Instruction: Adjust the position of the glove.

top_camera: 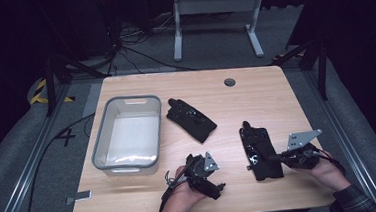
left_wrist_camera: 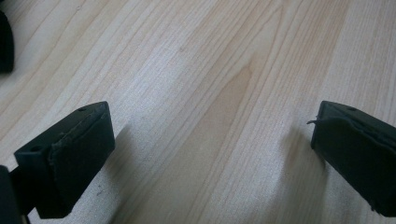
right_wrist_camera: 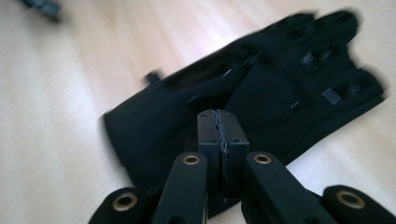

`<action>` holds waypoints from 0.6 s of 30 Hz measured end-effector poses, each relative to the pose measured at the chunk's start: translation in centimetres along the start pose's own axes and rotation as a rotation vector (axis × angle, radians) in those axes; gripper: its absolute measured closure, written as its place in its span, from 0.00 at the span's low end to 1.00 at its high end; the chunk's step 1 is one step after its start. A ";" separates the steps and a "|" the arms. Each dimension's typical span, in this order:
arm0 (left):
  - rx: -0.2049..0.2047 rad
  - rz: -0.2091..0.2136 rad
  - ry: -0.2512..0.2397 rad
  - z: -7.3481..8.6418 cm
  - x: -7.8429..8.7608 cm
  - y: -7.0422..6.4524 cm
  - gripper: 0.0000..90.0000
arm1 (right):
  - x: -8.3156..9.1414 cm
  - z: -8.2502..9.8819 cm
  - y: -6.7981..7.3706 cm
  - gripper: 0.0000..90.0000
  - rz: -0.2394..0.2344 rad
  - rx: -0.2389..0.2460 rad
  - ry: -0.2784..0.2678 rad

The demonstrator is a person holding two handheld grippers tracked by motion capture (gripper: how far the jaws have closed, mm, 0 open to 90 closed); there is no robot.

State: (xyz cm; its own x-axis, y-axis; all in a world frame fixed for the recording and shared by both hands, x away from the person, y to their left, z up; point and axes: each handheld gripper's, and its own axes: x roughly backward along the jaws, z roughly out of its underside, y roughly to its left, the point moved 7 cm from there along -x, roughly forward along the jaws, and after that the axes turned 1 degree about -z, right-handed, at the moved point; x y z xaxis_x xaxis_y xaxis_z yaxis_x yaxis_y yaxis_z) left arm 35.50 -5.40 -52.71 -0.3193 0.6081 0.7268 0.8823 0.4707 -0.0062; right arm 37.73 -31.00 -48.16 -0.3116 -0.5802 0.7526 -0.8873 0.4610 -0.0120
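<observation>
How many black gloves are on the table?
2: one glove lies right of the grey bin; the other glove lies at the right claw. None seems hidden.

Left gripper [top_camera: 216, 188] rests low with jaws spread wide, empty; right gripper [top_camera: 274, 156] has its pads pressed together.

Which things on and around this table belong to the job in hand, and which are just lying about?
In the job:
- right tool, shut, at the near glove
- far glove
- grey bin, likely where the gloves go
- left tool, open over bare table

Just lying about:
- white stand behind the table
- floor cables
- yellow-black tape
</observation>
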 end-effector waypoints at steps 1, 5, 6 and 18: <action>0.000 0.000 0.000 0.0 0.0 0.0 0.00 | -0.2 -0.4 -0.5 1.00 0.008 -0.001 -0.006; -0.002 -0.002 0.000 0.0 0.0 0.0 0.00 | -1.4 -1.8 -2.0 1.00 0.008 -0.004 -0.016; -0.002 -0.001 0.000 0.0 0.0 0.0 0.00 | -1.9 -2.3 -2.5 1.00 0.010 0.002 -0.016; -0.001 0.000 0.000 0.0 0.0 0.0 0.00 | -5.3 -3.6 -4.2 1.00 0.001 0.016 0.035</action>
State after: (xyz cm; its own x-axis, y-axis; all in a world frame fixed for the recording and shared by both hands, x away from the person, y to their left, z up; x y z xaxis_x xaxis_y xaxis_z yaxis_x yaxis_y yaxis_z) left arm 35.50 -5.40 -52.71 -0.3190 0.6082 0.7269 0.8826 0.4700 -0.0059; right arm 44.34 -27.46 -49.72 -0.3004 -0.5554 0.7754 -0.8924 0.4508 -0.0228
